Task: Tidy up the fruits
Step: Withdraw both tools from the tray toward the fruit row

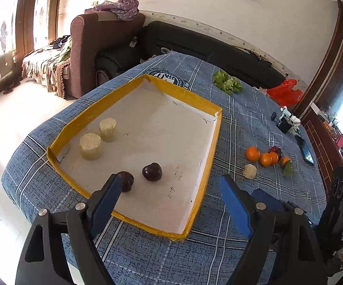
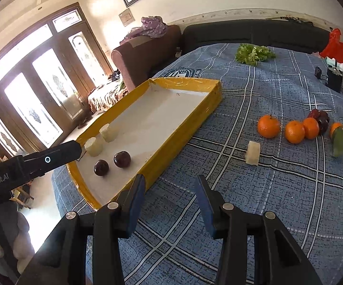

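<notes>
A yellow-edged tray (image 1: 215, 128) (image 2: 185, 128) with a white floor lies on the blue checked tablecloth. In it are two dark plums (image 1: 152, 171) (image 2: 122, 159) and two pale cylindrical chunks (image 1: 90, 146) (image 2: 93, 146). To the right on the cloth lie several oranges (image 1: 252, 153) (image 2: 268, 126), a dark plum (image 1: 275, 150) (image 2: 323, 121) and a third pale chunk (image 1: 250, 171) (image 2: 253, 153). My left gripper (image 1: 171, 187) is open and empty above the tray's near end. My right gripper (image 2: 170, 187) is open and empty over the cloth beside the tray.
Lettuce (image 1: 227, 82) (image 2: 253, 53) lies at the table's far side. A red bag (image 1: 285, 92), a small black device (image 2: 334, 79) and a phone (image 1: 305, 149) lie at the far right. Sofas stand behind the table.
</notes>
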`<state>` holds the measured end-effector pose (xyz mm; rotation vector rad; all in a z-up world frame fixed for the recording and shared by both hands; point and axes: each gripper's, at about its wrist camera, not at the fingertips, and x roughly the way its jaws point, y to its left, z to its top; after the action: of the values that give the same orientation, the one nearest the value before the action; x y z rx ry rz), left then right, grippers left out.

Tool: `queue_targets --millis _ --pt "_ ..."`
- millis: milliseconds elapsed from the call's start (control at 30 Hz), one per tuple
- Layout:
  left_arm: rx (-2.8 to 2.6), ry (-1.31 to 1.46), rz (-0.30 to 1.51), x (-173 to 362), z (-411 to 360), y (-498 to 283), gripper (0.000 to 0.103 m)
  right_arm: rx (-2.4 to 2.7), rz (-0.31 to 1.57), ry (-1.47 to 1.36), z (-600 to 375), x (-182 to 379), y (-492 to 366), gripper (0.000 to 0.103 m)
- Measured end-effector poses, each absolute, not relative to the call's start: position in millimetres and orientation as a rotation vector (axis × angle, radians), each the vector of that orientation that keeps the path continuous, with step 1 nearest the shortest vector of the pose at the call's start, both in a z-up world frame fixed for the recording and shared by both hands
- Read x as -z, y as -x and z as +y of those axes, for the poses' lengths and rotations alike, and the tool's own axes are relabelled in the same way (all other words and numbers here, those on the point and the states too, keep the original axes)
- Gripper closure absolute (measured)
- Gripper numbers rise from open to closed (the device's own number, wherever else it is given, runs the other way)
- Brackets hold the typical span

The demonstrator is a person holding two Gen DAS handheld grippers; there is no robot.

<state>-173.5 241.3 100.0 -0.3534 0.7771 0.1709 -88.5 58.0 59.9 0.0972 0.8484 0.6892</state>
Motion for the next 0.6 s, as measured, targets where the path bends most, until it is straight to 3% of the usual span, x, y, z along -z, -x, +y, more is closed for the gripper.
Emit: queue_targets --millis 600 --pt "-0.062 0.361 0.807 -84.3 220.9 162.1 0.019 -0.552 0.847 -0.104 13.8 -60.0 80.1 0.055"
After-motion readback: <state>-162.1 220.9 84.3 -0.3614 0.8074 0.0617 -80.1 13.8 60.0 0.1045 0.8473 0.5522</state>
